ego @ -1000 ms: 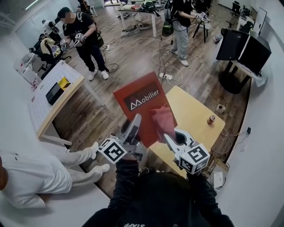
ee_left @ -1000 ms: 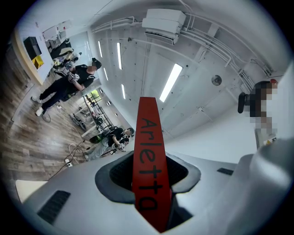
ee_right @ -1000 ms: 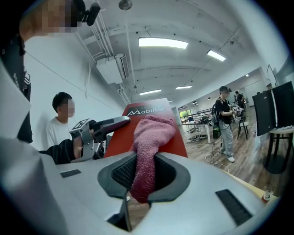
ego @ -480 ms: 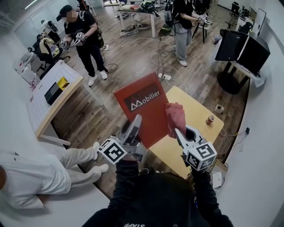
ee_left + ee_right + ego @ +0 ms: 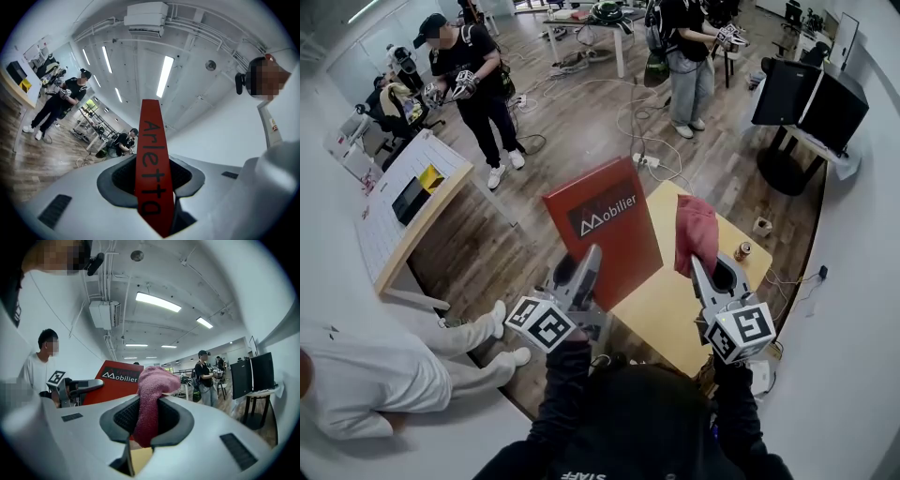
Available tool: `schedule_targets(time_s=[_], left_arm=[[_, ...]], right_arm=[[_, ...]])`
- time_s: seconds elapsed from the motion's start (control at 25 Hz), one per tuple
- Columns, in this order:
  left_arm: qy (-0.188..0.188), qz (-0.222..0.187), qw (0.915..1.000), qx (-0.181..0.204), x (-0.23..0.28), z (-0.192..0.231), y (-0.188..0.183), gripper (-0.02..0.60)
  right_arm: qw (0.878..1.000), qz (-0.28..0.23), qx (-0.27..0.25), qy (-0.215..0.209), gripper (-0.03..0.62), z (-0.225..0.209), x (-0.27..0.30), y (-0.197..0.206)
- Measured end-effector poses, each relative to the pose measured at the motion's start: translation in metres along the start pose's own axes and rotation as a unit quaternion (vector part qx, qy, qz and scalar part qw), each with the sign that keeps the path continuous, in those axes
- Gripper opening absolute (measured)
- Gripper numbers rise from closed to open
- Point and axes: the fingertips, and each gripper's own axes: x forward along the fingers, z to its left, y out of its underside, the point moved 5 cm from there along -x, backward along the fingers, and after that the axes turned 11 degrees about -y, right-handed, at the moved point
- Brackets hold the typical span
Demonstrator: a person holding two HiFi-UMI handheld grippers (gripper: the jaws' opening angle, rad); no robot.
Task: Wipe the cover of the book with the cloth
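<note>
A red book with white "Mobilier" print on its cover is held up in the air, tilted, by my left gripper, which is shut on its lower edge. In the left gripper view the book's red spine stands between the jaws. My right gripper is shut on a pink cloth, held up to the right of the book and apart from it. The right gripper view has the cloth bunched between the jaws, with the book's cover to the left behind it.
Below both grippers is a yellow table with a small can near its far edge. A wooden desk stands at the left. Several people stand on the wood floor beyond; a seated person is at the lower left. Dark monitors stand at the right.
My right gripper has carried the pink cloth off the book's cover to the right and upward. The book and the left gripper have barely moved.
</note>
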Motion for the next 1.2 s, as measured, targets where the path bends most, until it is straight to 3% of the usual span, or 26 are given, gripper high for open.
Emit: schedule_targets(time_s=[0.24,0.44,1.2], left_arm=[[-0.006,0.006,0.9993,0.035,0.000,0.004,0.001,0.179],[-0.012,0.011,0.9992,0.037,0.001,0.004,0.001,0.179],[-0.022,0.010,0.9990,0.037,0.003,0.008,0.004,0.179]], right_arm=[[0.999,-0.006,0.002,0.034,0.078,-0.004,-0.003,-0.002],[0.999,-0.014,0.005,0.051,0.077,-0.004,-0.004,-0.002],[0.998,0.009,0.004,0.054,0.074,-0.010,0.008,0.012]])
